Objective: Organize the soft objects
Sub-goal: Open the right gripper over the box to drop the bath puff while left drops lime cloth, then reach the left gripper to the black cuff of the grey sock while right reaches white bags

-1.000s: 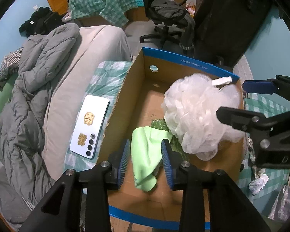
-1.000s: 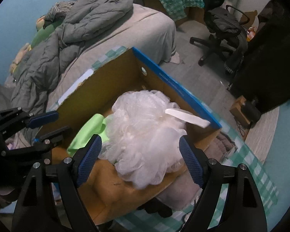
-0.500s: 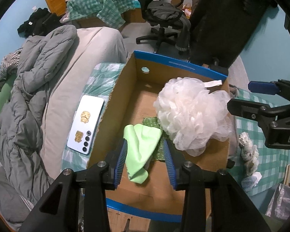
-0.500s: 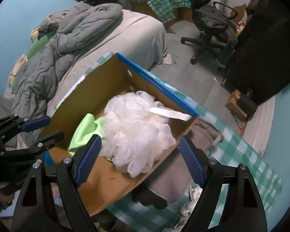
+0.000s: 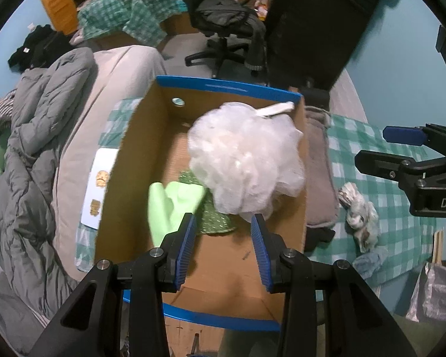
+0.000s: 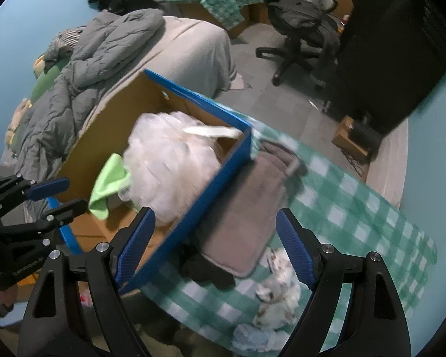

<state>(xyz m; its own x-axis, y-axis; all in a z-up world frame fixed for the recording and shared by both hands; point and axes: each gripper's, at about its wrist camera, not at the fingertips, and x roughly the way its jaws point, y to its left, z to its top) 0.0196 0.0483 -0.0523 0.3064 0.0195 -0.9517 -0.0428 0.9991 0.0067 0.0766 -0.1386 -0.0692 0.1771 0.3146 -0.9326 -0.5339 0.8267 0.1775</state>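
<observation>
A cardboard box with blue edges holds a white mesh bath pouf, a light green cloth and a dark green scrubber. My left gripper is open and empty above the box's near end. My right gripper is open and empty, above the box's right edge and a grey folded towel. A white patterned cloth, a black cloth and a pale blue cloth lie on the green checked cover.
A white phone lies left of the box. A bed with a grey duvet is at the left. An office chair and a dark cabinet stand behind.
Both grippers have pulled back from the box and shifted right. The right gripper now looks over the towel and loose cloths instead of the pouf.
</observation>
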